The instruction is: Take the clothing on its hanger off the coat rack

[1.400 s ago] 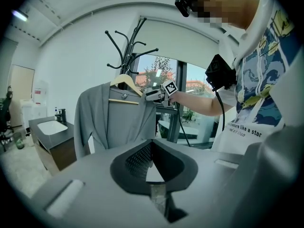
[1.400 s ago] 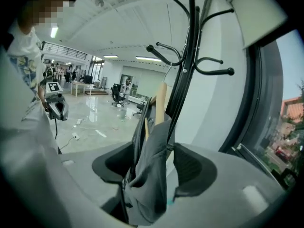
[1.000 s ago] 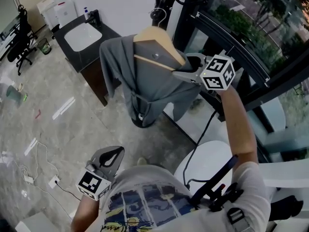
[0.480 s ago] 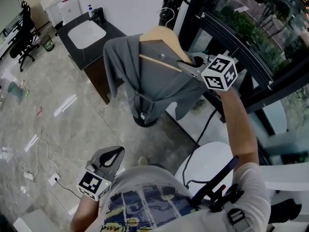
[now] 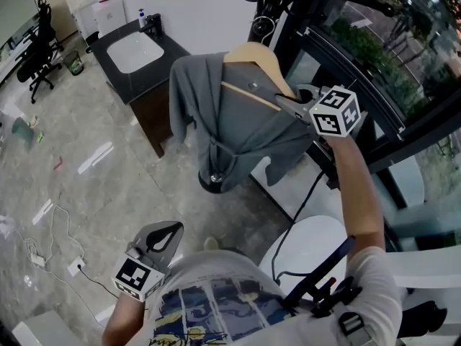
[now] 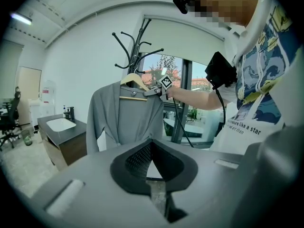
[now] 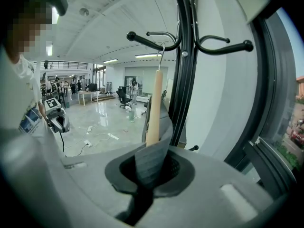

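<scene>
1. Floor (image 5: 108, 186): grey stone, with litter and a white cable (image 5: 61, 240) lying on it at the left.
2. Window (image 5: 374, 56): dark-framed, along the right; greenery shows outside.
3. Rack (image 5: 270, 9): black, with curved arms; it stands by the window frame.
4. Counter (image 5: 155, 67): dark, holding a white sink (image 5: 135, 51); it stands left of the rack against the wall.
5. Chair (image 5: 39, 60): black office type, far left.
6. Robe (image 5: 245, 132): grey, draped on the hanger with sleeves and hem hanging loose. It is on the rack, between counter and window.
7. Hanger (image 5: 259, 60): pale wood with a cross bar. Its wire hook sits over a rack arm, as the right gripper view shows.
8. Right gripper (image 5: 284, 101): raised at arm's length to the hanger's right shoulder. Its jaws have just been closing. The wooden hanger end, with a fold of grey cloth, stands between them and the pads press on it.
9. Left gripper (image 5: 167, 231): held low by the person's waist, well apart from the robe and aimed toward it. Its jaws meet at the tips with nothing in them.
</scene>
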`<action>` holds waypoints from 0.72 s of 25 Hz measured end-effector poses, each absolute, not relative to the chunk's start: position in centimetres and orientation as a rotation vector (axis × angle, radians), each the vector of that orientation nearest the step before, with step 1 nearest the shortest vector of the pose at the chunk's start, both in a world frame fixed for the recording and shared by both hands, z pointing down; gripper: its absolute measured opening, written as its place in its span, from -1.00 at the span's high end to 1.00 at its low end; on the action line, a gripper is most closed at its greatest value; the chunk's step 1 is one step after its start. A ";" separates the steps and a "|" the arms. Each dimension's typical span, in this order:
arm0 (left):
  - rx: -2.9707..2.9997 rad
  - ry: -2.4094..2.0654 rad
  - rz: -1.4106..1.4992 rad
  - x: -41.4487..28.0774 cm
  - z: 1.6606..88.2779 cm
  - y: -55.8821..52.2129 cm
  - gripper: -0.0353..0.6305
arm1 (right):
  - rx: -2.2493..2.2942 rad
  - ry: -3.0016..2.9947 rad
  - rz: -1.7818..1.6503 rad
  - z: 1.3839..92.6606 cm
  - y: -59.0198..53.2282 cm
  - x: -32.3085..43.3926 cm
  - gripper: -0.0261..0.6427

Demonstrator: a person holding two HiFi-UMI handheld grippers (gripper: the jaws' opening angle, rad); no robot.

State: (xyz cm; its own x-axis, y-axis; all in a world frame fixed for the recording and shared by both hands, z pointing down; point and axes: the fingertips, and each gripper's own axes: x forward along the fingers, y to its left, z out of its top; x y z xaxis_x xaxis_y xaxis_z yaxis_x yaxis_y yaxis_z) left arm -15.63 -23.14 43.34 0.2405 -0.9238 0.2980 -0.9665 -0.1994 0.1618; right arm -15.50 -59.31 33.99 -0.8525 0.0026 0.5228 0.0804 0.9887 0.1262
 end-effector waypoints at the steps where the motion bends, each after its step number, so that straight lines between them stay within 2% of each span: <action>1: 2.209 -1.751 0.193 -15.7 43.5 -22.8 0.88 | -0.054 -2.588 -0.194 33.7 -59.2 -15.4 0.87; 18: 2.243 -1.721 0.156 -16.0 42.8 -17.0 0.89 | 0.032 -2.603 -0.261 29.0 -52.9 -12.6 0.87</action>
State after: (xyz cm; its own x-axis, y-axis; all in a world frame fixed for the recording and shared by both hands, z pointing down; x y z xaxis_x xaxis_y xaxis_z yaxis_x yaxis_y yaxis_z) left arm -15.98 -17.03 42.81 0.2727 -0.9232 0.2708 -0.9568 -0.2308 0.1766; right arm -12.57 -52.92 28.99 -0.8649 -0.0724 0.4968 0.0277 0.9811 0.1913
